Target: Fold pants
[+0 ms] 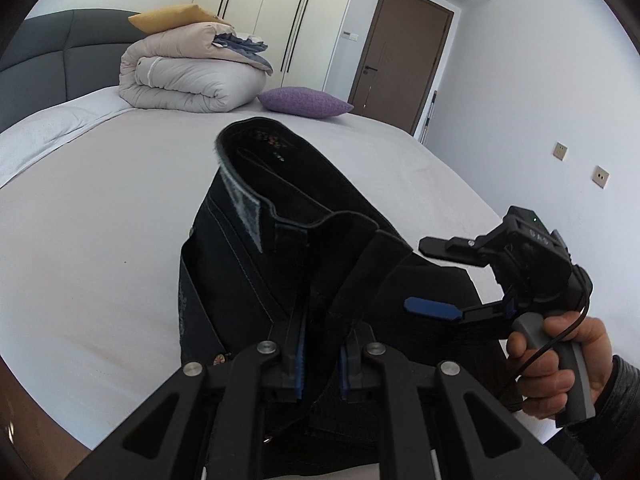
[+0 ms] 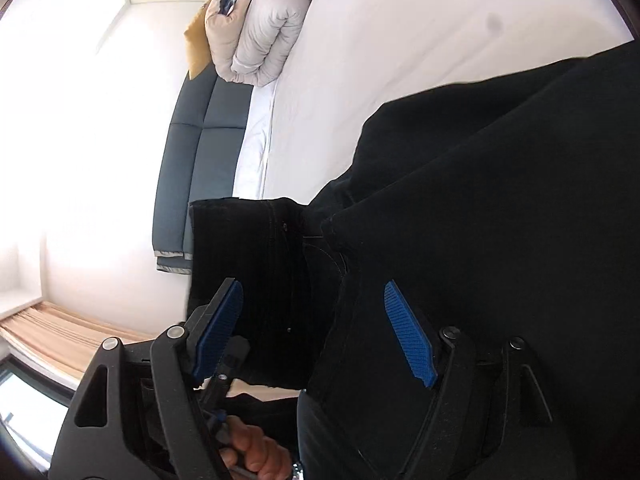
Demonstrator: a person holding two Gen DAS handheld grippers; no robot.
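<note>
The left gripper (image 1: 322, 364) lifts the black pants (image 1: 288, 232) above the bed (image 1: 100, 248) — jaws pinching fabric; the right gripper (image 2: 316, 332) — jaws spread wide.

Your left wrist camera looks level across the bed (image 1: 120, 208) toward the headboard (image 1: 52, 52), close behind the pants (image 1: 288, 216). Your right wrist camera is rolled sideways, nearly against the pants (image 2: 500, 184). Both share the bed (image 2: 380, 32), the duvet (image 1: 188, 80) (image 2: 260, 32) and the headboard (image 2: 200, 168).
</note>
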